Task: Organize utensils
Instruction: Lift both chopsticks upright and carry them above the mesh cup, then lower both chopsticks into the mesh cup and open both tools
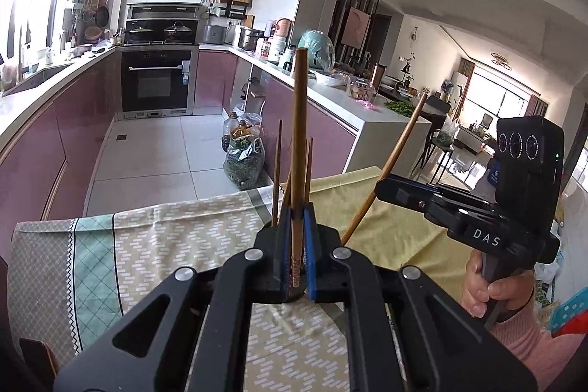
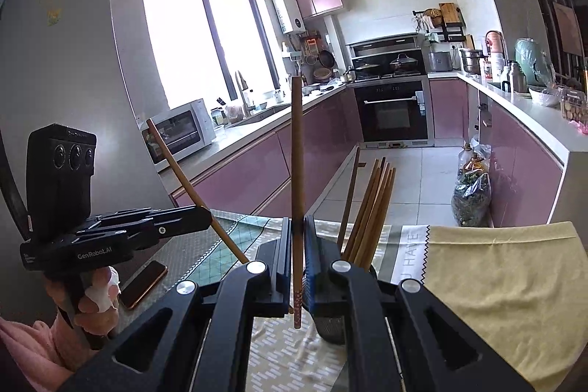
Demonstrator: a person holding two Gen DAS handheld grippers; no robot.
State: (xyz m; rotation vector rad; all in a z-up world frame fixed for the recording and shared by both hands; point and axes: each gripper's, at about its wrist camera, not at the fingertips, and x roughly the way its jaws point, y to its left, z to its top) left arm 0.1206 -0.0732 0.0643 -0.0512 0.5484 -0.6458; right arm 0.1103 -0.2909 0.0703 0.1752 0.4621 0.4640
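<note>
My left gripper [image 1: 297, 208] is shut on a brown chopstick [image 1: 298, 135] that stands upright between its blue pads. My right gripper [image 2: 298, 223] is shut on another brown chopstick [image 2: 297, 171], also upright. Each gripper shows in the other's view: the right one [image 1: 386, 186] holds its chopstick [image 1: 393, 164] tilted, and the left one [image 2: 200, 214] holds its chopstick [image 2: 187, 186] tilted. A metal mesh holder [image 2: 330, 322] with several chopsticks [image 2: 371, 208] stands just right of my right gripper. Their tips [image 1: 276, 171] rise behind my left gripper.
A patterned cloth [image 1: 165, 245] and a yellow cloth [image 2: 507, 281] cover the table. A phone [image 2: 143, 283] lies at the table's left edge. Beyond are pink kitchen cabinets [image 2: 257, 171], an oven [image 1: 156, 79] and bags on the floor [image 1: 244, 157].
</note>
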